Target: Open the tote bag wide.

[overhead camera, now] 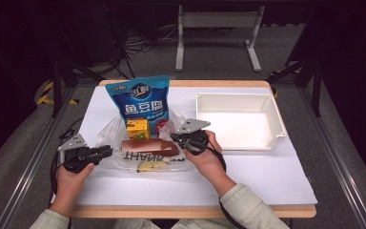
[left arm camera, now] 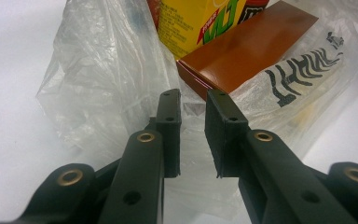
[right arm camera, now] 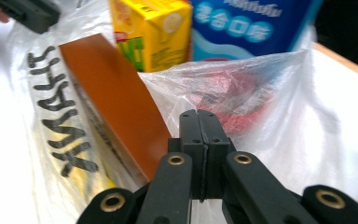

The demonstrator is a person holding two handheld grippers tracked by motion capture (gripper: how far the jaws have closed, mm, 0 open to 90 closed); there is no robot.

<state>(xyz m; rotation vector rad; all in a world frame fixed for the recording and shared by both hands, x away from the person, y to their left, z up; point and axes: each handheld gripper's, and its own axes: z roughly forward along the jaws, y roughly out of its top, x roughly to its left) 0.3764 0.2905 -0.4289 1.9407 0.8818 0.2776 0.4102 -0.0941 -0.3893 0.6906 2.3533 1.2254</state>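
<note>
Two tongs at the plastic bag (overhead camera: 108, 136): left (left arm camera: 193, 135) slightly parted, right (right arm camera: 199, 140) pinching film

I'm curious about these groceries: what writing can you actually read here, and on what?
"鱼豆腐" on the blue pouch.
"THANK", upside down, on the clear plastic bag.
Yellow carton: green letters and small print, too cut off and blurred to read.
Brown box: no writing visible.

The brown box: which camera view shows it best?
The right gripper view: the brown box shows its long top face, close and sharp. The left gripper view gives one near corner; the high view shows it whole but small, on the plastic bag.
</note>
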